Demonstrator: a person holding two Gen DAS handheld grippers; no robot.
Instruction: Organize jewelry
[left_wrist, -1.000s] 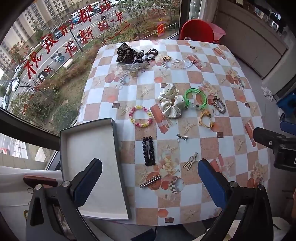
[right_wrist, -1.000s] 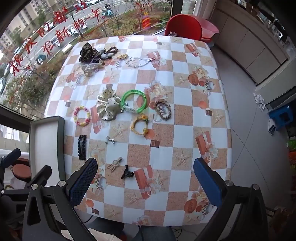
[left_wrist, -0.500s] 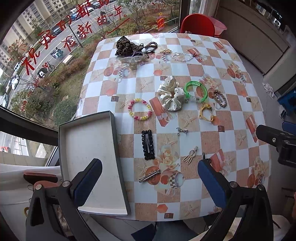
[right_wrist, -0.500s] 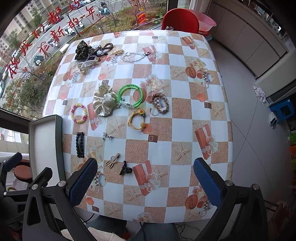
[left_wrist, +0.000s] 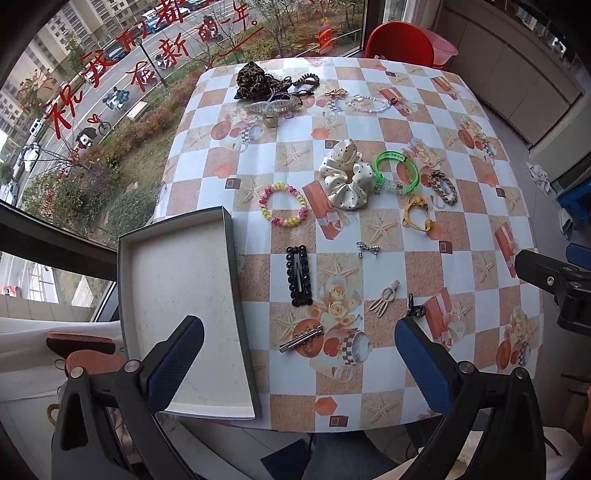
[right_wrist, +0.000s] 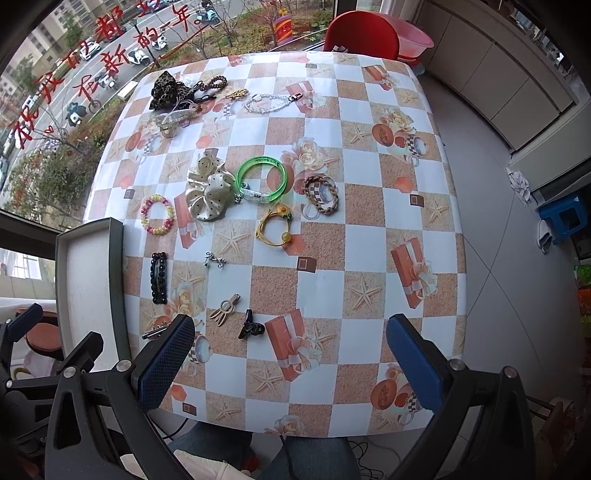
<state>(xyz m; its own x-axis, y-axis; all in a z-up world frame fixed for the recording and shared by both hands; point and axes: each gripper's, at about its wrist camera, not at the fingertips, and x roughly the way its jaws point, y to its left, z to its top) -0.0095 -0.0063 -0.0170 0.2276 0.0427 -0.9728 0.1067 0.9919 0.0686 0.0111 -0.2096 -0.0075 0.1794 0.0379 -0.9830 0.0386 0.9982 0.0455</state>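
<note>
Both wrist views high above near edge, angled down; share table (left_wrist: 369, 122) (right_wrist: 369, 122).

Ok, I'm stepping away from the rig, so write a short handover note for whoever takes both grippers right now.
Left gripper: open, holding nothing, above the table's near edge by the box.
Right gripper: open, holding nothing, above the near edge.
Box: on the left edge of the table, nothing in it.
Jewelry all loose on the table: black clip, silver clip, beaded bracelet, scrunchie, green bangle, a pile at the far side.
Done: nothing boxed yet.
Left: move every piece into the box.
</note>
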